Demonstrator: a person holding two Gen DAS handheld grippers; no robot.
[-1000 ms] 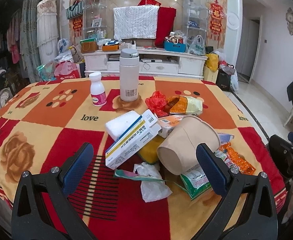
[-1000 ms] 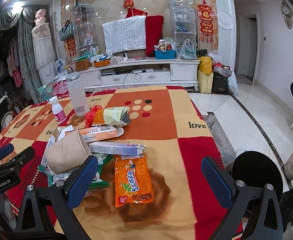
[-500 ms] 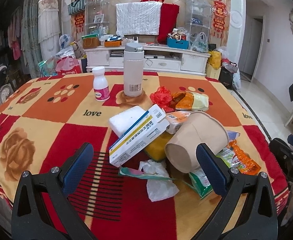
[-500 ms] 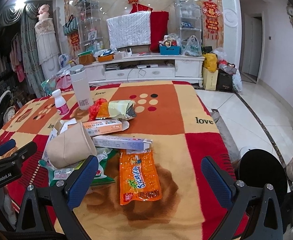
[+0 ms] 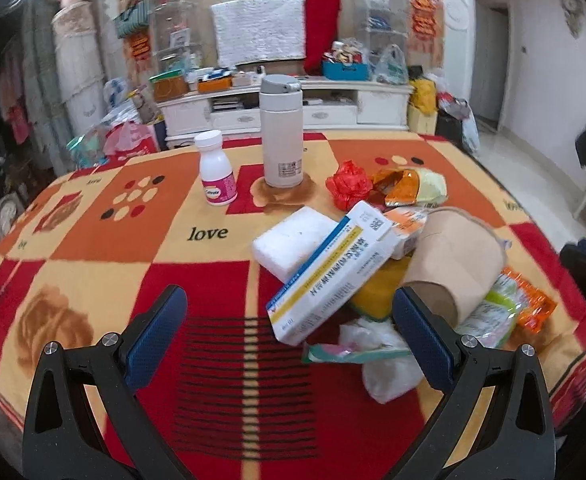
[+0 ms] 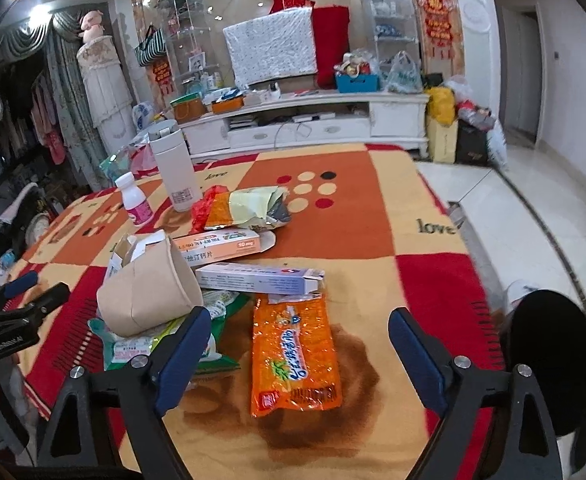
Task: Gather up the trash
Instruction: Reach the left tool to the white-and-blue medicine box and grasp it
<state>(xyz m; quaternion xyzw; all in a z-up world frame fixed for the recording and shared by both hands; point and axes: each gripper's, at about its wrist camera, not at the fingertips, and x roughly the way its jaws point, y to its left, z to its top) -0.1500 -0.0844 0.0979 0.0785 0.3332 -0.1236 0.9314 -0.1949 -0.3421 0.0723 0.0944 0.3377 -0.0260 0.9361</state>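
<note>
Landmark: tan paper cup (image 6: 149,284), lying on its side mid-pile on the blanket-covered table (image 5: 93,264).

Far L of cup: pink-label pill bottle (image 5: 216,168), upright; beside it white thermos (image 5: 281,130), upright, both well apart from the trash.

Left gripper (image 5: 289,324): spread wide, nothing pinched, hovering just L of cup & above blue-yellow box (image 5: 329,276) and crumpled tissue (image 5: 377,360).

Behind cup: red plastic wad (image 5: 348,184), orange-yellow snack bag (image 6: 249,208), orange pill box (image 6: 221,246).

Just R of cup: long white box (image 6: 259,278); below it orange wrapper (image 6: 295,356), flat.

Right gripper (image 6: 297,344): wide apart but closing, straddling orange wrapper, pads w/o contact.

Under cup: green-white packet (image 6: 209,344).
</note>
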